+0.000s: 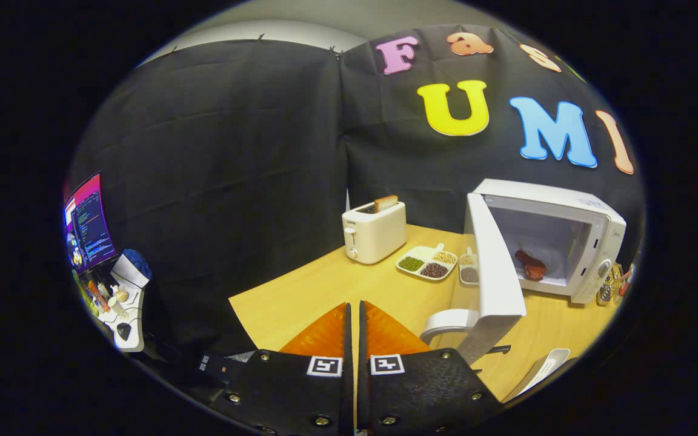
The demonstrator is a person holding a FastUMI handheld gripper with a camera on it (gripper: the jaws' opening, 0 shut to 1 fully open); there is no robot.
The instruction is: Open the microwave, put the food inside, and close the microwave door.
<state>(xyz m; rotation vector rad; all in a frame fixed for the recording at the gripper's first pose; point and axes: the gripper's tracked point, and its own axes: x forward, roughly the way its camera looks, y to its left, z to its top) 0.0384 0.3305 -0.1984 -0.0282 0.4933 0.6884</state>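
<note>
A wooden table [300, 297] holds a white microwave [573, 209], its door [494, 266] swung wide open, with reddish food [532, 265] inside on the floor of the cavity. Left of it sit a toaster [374, 233] and a divided dish [426, 261]. The gripper [353, 315] hangs nearer, fingers pressed nearly together, pinching nothing
</note>
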